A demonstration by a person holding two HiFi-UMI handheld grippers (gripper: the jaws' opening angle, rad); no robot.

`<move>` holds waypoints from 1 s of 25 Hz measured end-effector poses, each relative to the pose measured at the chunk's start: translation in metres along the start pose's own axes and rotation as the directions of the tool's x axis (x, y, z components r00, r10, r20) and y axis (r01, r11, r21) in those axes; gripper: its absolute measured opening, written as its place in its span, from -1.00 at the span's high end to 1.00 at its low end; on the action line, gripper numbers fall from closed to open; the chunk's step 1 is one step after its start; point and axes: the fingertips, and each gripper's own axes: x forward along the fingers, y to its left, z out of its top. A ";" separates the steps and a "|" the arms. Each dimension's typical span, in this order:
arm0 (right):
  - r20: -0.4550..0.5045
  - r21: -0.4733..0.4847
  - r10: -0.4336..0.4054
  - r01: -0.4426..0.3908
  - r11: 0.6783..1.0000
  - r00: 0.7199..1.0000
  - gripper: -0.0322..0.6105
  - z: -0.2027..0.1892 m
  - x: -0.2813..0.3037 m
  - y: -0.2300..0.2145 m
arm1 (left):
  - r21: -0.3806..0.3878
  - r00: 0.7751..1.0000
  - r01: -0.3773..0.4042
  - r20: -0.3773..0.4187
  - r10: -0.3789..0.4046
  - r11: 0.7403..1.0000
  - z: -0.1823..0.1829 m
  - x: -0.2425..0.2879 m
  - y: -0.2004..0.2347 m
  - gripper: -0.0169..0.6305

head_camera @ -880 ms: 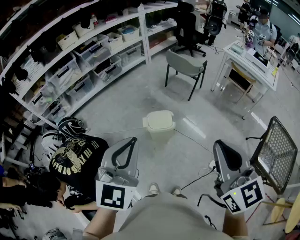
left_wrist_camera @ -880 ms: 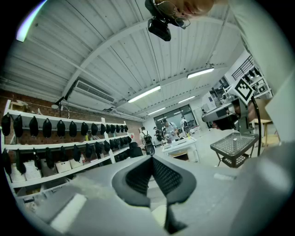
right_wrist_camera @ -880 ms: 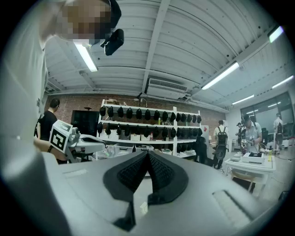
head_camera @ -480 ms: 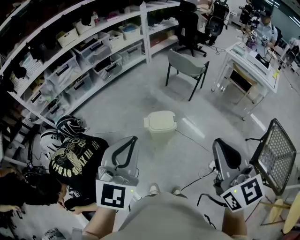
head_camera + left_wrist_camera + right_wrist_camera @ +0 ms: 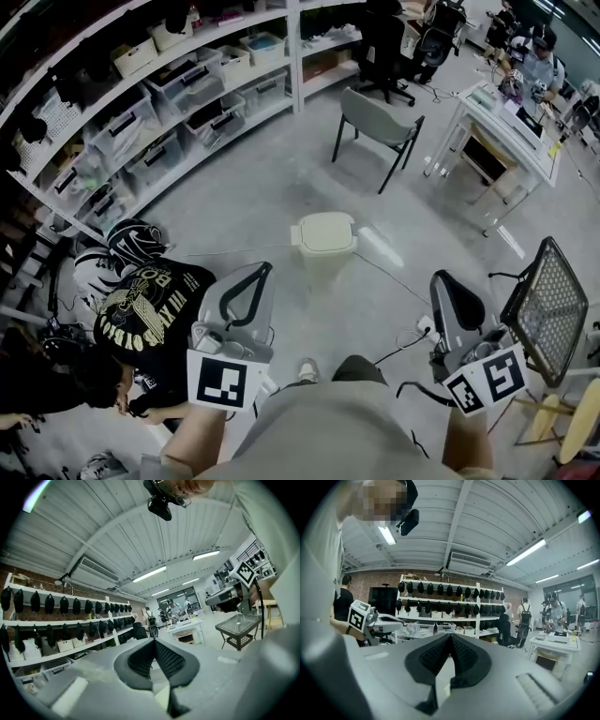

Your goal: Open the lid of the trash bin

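The trash bin (image 5: 323, 247) stood on the floor (image 5: 253, 202) at the centre of the head view, with its lid (image 5: 324, 231) down flat. The left gripper (image 5: 256, 273), at lower left of the frame, and the right gripper (image 5: 442, 279), at lower right, were both held well short of the bin. Each gripper view showed its jaws closed tip to tip with nothing between them. Judged progress: nothing done. The approach, contact with the lid and the lift were all yet to be done.
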 end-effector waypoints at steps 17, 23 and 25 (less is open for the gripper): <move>-0.062 0.046 0.050 -0.047 0.998 0.997 0.89 -0.046 0.097 -0.053 | -0.039 0.998 -0.016 -0.069 0.014 0.999 -0.037 0.094 0.036 0.94; -0.090 0.066 0.098 -0.092 0.994 0.991 0.89 -0.061 0.158 -0.108 | -0.047 0.992 -0.042 -0.119 0.036 0.998 -0.046 0.167 0.050 0.94; -0.096 0.075 0.112 -0.105 0.992 0.989 0.89 -0.065 0.178 -0.130 | -0.041 0.989 -0.055 -0.136 0.048 0.998 -0.048 0.193 0.054 0.94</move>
